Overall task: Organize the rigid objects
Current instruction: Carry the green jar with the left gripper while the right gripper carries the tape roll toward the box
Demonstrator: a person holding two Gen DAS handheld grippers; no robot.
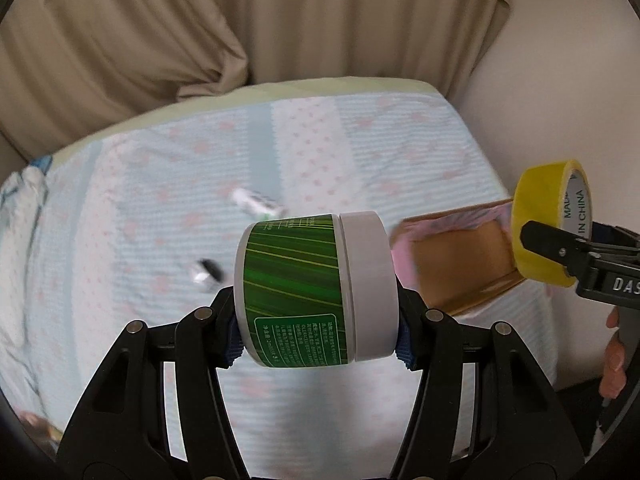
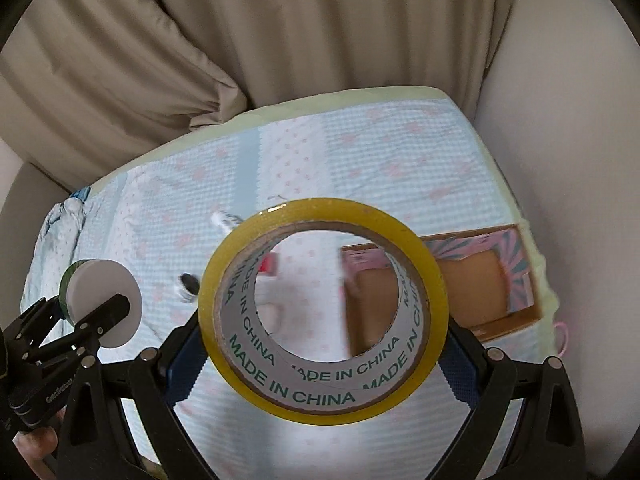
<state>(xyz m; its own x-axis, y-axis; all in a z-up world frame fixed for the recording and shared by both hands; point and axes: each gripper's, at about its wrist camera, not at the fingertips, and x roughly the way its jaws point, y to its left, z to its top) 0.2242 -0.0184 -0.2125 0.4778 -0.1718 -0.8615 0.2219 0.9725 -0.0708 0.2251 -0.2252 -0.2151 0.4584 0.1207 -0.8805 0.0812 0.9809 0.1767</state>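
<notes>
My left gripper point(image 1: 320, 344) is shut on a green-labelled jar with a white lid point(image 1: 316, 292), held sideways above the bed; it also shows in the right wrist view point(image 2: 102, 304). My right gripper point(image 2: 324, 344) is shut on a roll of yellow tape point(image 2: 324, 292), held in the air; the roll also shows in the left wrist view point(image 1: 552, 224). An open cardboard box with pink lining point(image 2: 480, 280) lies on the bed at the right, also in the left wrist view point(image 1: 452, 264).
The bed has a pale blue patterned cover point(image 1: 160, 200). A small white tube point(image 1: 256, 202) and a small black-and-silver object point(image 1: 206, 274) lie on it. A red-and-white item point(image 2: 270, 266) shows through the tape roll. Beige curtains point(image 2: 240, 40) hang behind; a wall stands right.
</notes>
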